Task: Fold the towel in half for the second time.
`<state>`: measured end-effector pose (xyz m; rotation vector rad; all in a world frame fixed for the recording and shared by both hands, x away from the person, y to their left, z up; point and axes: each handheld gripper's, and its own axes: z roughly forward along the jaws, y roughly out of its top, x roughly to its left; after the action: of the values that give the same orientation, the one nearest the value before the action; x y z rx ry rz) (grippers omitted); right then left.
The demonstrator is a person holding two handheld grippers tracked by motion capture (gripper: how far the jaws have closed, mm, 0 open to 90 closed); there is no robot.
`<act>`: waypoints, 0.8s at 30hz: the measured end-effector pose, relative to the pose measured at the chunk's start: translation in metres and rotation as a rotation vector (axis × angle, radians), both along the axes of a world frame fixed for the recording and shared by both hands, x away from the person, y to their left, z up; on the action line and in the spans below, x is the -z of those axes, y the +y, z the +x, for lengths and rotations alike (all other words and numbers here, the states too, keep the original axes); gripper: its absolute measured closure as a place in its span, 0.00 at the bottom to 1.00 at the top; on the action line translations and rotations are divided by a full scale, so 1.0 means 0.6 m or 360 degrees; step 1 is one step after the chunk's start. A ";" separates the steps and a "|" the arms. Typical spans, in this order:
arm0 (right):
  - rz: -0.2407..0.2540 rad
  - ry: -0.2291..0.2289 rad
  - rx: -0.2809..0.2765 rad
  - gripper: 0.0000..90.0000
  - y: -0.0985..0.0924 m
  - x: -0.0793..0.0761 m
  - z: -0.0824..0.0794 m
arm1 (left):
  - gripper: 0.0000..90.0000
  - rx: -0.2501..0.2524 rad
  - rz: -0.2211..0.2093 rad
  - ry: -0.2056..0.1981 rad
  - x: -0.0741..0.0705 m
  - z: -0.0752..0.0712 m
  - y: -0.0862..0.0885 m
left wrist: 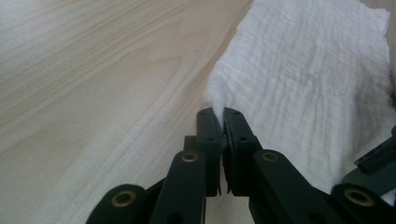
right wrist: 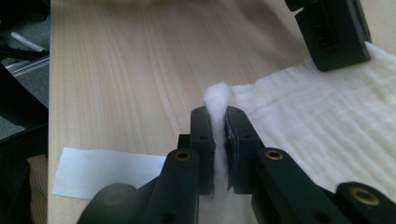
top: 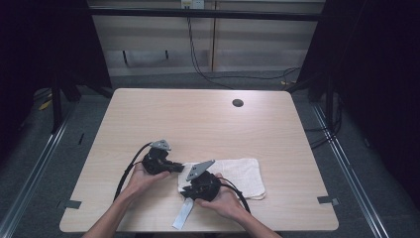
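A white cloth (top: 242,176) lies flat on the wooden table (top: 198,119), near its front edge. My left gripper (top: 181,168) is at the cloth's left edge, shut on a pinched corner of the cloth (left wrist: 299,70), which pokes up between the jaws. The left gripper (left wrist: 221,114) holds that fold just above the table. My right gripper (top: 184,192) is at the cloth's near-left corner, also shut on the cloth (right wrist: 322,126). A white tuft sticks up between the jaws of the right gripper (right wrist: 218,112). The other gripper's body (right wrist: 334,32) hangs at the upper right of the right gripper view.
A white paper strip (top: 182,214) lies at the table's front edge, beside the right gripper; the paper strip (right wrist: 105,171) is flat. A dark round hole (top: 237,103) sits in the far part of the table. Cables (top: 198,59) run on the floor behind.
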<state>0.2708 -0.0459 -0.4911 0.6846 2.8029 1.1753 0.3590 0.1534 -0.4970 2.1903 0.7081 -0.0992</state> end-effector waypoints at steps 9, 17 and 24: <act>0.0091 0.0019 0.0025 0.93 -0.005 -0.018 -0.001 | 0.96 -0.0025 -0.0102 0.0043 -0.023 -0.005 0.021; 0.0094 0.0021 0.0017 0.93 -0.002 -0.024 -0.003 | 0.96 -0.0055 -0.0107 0.0022 -0.034 -0.005 0.027; 0.0211 0.0045 0.0043 0.93 -0.004 -0.043 -0.004 | 0.96 -0.0107 -0.0158 0.0033 -0.050 -0.009 0.044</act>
<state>0.2686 -0.0484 -0.4652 0.7509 2.7483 1.3671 0.3533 0.1801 -0.4668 2.0714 0.7717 -0.1204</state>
